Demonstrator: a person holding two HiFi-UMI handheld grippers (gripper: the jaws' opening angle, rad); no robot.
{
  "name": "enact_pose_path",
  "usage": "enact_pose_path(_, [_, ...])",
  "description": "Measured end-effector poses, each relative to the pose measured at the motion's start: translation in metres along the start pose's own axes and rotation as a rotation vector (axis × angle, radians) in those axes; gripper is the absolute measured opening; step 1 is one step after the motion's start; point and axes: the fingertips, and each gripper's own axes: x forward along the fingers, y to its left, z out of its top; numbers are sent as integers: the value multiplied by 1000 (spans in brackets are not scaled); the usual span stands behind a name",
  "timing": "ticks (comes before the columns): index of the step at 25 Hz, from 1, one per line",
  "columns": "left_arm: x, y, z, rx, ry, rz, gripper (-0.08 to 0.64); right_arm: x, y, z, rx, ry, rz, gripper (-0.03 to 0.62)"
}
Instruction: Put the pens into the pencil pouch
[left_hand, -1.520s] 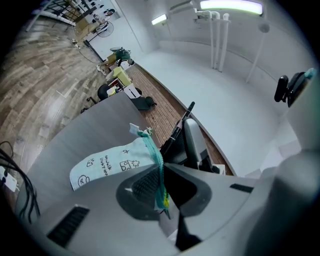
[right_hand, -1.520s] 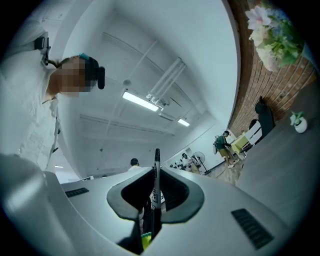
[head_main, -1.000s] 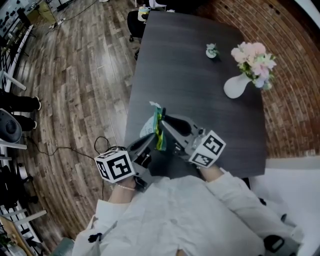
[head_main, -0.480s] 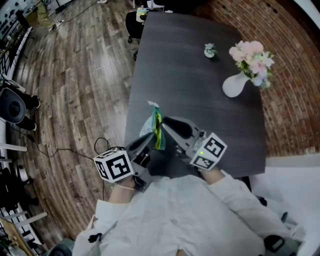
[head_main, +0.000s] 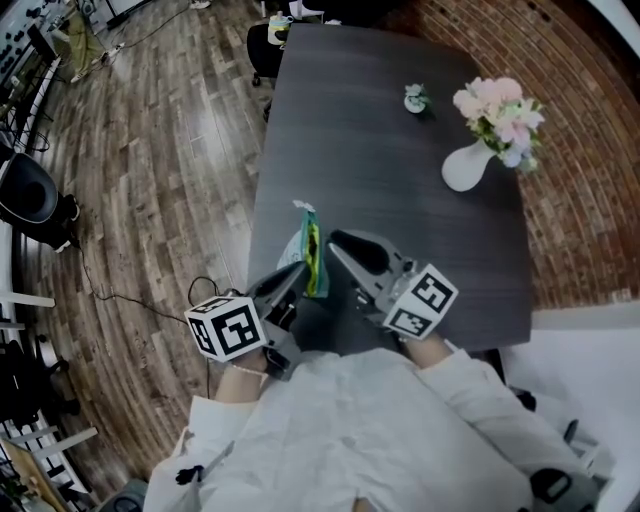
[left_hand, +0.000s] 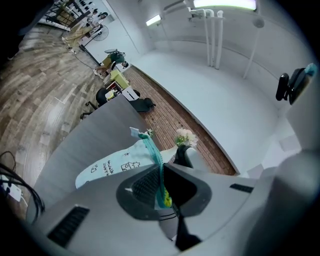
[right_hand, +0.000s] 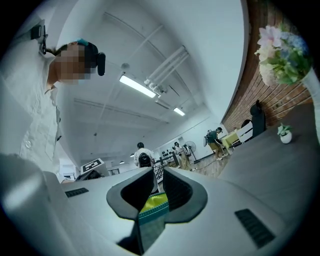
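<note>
The pencil pouch (head_main: 303, 252), pale blue with a teal zipper and a yellow-green lining, hangs upright over the near left edge of the dark table (head_main: 380, 180). Both grippers hold it from the near side. My left gripper (head_main: 298, 280) is shut on its zipper edge; in the left gripper view the teal zipper strip (left_hand: 160, 182) runs between the closed jaws of the left gripper (left_hand: 161, 172), with the pouch's printed side (left_hand: 112, 162) beyond. My right gripper (head_main: 336, 243) is shut on the pouch too; teal and yellow fabric (right_hand: 152, 206) shows in the right gripper (right_hand: 157, 175). No pen shows in any view.
A white vase (head_main: 468, 170) of pink flowers (head_main: 498, 108) stands at the table's right side, with a small potted plant (head_main: 417, 98) farther back. A black chair (head_main: 262, 45) is at the far end. A cable (head_main: 120, 300) lies on the wooden floor at left.
</note>
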Motion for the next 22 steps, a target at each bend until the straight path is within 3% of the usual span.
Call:
enact_pose_path(13, [33,1,-10,78,117,8,28,-27,-22,-4,-2,53,-112,41])
enact_pose_path(22, [69,4,-23,187,240,28,28,-48,-40,-17,24,102,-224,40])
